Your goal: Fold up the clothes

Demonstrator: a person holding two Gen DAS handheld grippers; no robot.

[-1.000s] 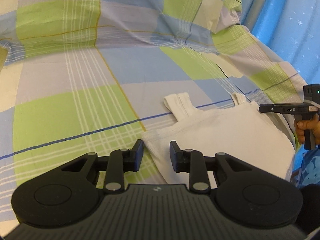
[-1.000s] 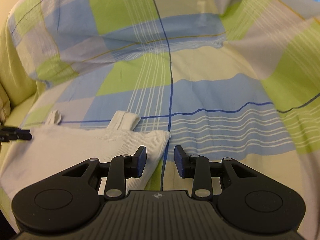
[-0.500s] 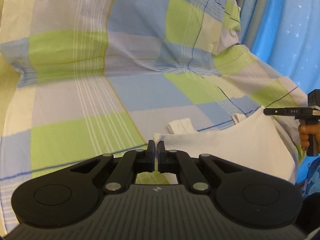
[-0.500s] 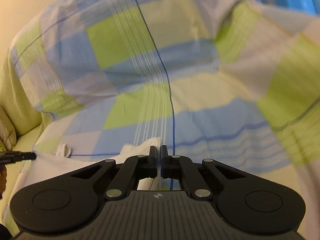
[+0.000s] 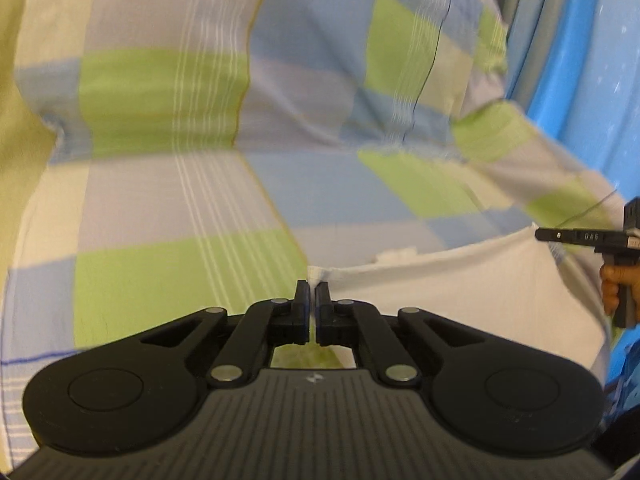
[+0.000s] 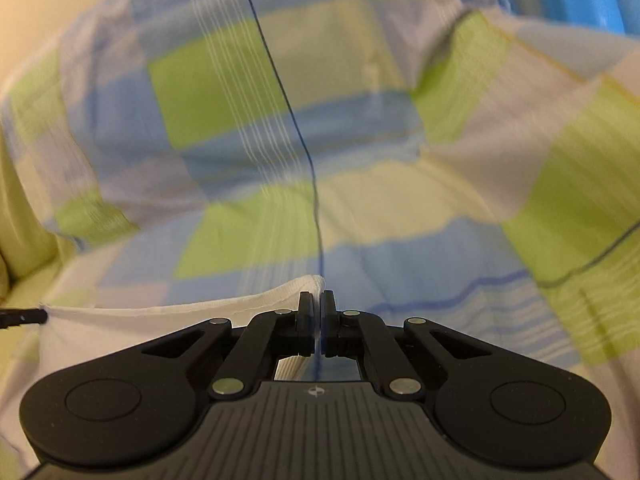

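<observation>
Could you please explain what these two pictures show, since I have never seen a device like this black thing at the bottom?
No robot is involved: a person holds a two-finger tool in each hand, and each tool carries a wide-angle camera looking forward along its fingers. One picture comes from the left tool, the other from the right, so the black shape at the bottom is the tool itself.

The surface is a checked bedsheet in green, blue and pale squares. On it is a white garment, apparently a sleeveless top.

The left hand-held gripper is closed on one corner of the garment. The right hand-held gripper is closed on the other corner. In the left picture you can also see the other tool at the right edge, with the person's fingers around its handle. The cloth's top edge is stretched between the two tools.
</observation>
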